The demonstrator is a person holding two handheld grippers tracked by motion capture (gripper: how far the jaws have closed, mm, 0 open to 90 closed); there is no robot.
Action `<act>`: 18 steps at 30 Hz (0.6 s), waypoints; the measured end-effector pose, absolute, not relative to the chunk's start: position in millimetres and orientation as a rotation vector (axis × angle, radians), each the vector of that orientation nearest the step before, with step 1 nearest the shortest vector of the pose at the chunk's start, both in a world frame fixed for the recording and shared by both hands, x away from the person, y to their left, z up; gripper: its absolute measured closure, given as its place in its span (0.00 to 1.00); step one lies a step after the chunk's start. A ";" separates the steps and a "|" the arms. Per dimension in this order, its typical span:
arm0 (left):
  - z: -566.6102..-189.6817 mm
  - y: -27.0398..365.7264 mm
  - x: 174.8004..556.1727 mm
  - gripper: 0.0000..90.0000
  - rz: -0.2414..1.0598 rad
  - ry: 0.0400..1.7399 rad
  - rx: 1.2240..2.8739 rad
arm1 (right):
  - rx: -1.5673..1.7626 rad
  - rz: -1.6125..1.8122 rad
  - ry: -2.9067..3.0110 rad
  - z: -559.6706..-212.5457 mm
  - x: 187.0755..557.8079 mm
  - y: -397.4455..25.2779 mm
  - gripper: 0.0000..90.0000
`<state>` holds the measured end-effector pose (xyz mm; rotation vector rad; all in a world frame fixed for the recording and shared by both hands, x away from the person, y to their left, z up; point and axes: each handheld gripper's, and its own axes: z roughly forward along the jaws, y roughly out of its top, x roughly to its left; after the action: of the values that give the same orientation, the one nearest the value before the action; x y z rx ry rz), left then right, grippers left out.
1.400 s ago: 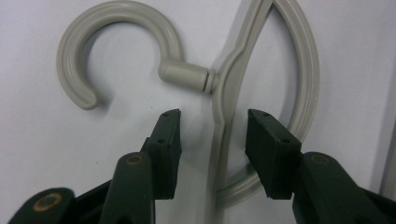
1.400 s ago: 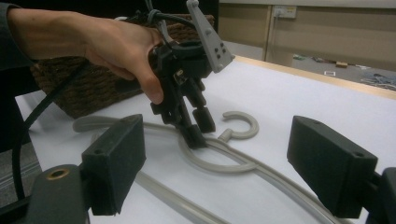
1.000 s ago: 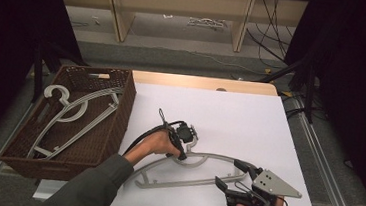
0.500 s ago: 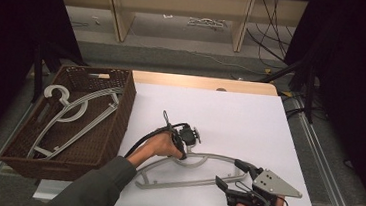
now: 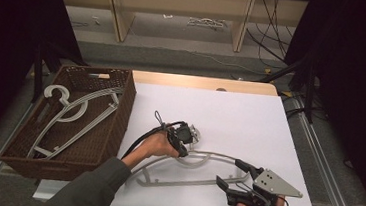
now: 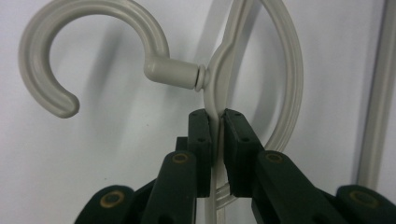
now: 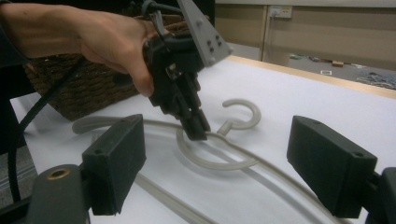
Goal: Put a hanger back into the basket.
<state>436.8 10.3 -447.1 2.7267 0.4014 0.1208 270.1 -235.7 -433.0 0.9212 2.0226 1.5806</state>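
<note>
A grey plastic hanger (image 5: pixel 184 183) lies flat on the white table top (image 5: pixel 240 113), its hook (image 6: pixel 93 42) pointing away from the person. My left gripper (image 6: pixel 215 116) is shut on the hanger's thin neck just below the hook; in the high view this left gripper (image 5: pixel 184 137) sits mid-table under a bare hand. My right gripper (image 5: pixel 232 175) stands open at the hanger's right end near the front edge. In the right gripper view its own jaws (image 7: pixel 219 158) are spread wide, low over the hanger's arm, facing the left gripper (image 7: pixel 198 133) and the hook (image 7: pixel 240 101).
A brown wicker basket (image 5: pixel 123 108) stands left of the white top and holds grey hangers (image 5: pixel 74 113). A black cable (image 5: pixel 140 139) trails from the left gripper. Wooden shelving legs and loose cables are on the floor beyond the table.
The left hand has shifted only slightly at the hanger's neck. The right gripper has stayed in place, still open.
</note>
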 end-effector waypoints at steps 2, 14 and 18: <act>-441.7 11.9 435.8 0.91 0.151 0.403 2.712 | 0.918 1.568 2.015 -432.7 269.7 -236.1 0.23; -402.9 26.2 437.6 0.92 0.282 0.441 2.577 | 0.915 1.570 2.008 -432.6 269.7 -235.6 0.23; -393.5 31.2 440.0 0.92 0.303 0.445 2.548 | 0.917 1.573 2.013 -432.8 269.7 -235.7 0.23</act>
<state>440.0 31.2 -393.5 2.5481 0.4449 0.3035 269.7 -235.7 -432.8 0.9173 2.0132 1.5727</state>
